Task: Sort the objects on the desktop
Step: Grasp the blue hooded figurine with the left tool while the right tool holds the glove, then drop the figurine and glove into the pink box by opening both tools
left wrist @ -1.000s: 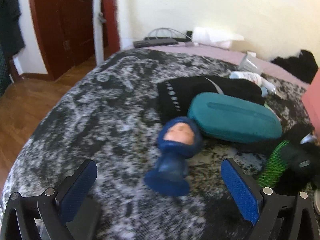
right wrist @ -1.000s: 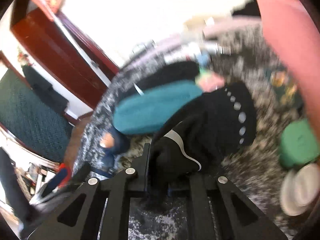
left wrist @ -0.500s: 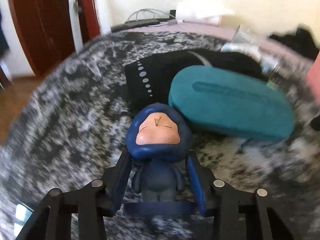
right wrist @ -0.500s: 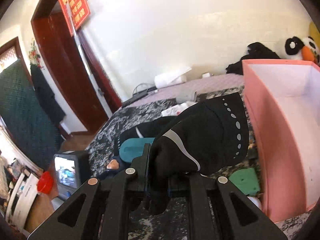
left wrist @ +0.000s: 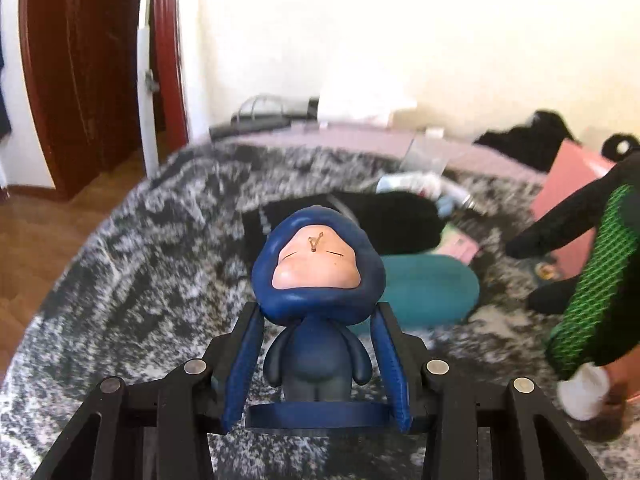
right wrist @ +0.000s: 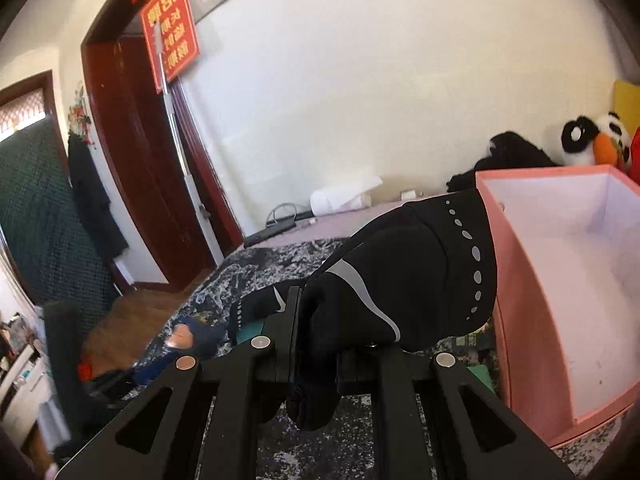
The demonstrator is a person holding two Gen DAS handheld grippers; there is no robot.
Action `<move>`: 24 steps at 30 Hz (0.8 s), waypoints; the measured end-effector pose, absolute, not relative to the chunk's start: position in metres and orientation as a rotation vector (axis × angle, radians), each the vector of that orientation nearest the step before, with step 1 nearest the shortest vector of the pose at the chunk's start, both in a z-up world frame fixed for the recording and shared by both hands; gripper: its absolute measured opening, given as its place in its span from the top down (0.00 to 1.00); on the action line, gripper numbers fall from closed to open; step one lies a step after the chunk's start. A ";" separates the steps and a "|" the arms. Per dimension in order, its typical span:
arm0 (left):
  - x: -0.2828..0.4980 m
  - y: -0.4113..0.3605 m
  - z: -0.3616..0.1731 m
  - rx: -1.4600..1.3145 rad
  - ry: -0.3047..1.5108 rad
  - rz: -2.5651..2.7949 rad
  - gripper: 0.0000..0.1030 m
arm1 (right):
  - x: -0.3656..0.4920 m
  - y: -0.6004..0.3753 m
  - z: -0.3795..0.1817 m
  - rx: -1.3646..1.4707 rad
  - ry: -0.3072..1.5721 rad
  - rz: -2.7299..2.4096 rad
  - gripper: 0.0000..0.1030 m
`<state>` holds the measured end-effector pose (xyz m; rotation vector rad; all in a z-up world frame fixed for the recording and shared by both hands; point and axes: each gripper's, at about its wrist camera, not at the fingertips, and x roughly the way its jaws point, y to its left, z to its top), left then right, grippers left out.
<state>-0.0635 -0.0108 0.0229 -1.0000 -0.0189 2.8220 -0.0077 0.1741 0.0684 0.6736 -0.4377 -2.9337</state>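
My left gripper is shut on a blue hooded figurine and holds it upright above the grey-patterned table. The figurine also shows small in the right wrist view. My right gripper is shut on a black glove with silver dots, held in the air just left of the open pink box. That glove, green on its palm side, shows at the right of the left wrist view. A teal case and a second black glove lie on the table.
A white bottle, a clear cup and a pink card lie beyond the case. A green item sits by the box. Plush toys and black cloth lie at the back. A door stands left.
My left gripper closed on the figurine and lifted it off the table. My right gripper rose with the glove and moved beside the pink box.
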 end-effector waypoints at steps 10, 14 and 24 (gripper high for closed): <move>-0.030 0.020 0.056 -0.877 -0.063 2.771 0.54 | 0.036 0.193 0.092 0.593 -0.358 -3.021 0.87; -0.023 0.054 0.067 -0.824 -0.045 2.721 0.54 | 0.057 0.225 0.107 0.526 -0.338 -3.097 0.87; -0.014 0.196 0.082 -0.746 0.043 2.498 0.54 | 0.093 0.356 0.115 0.494 -0.505 -3.321 0.87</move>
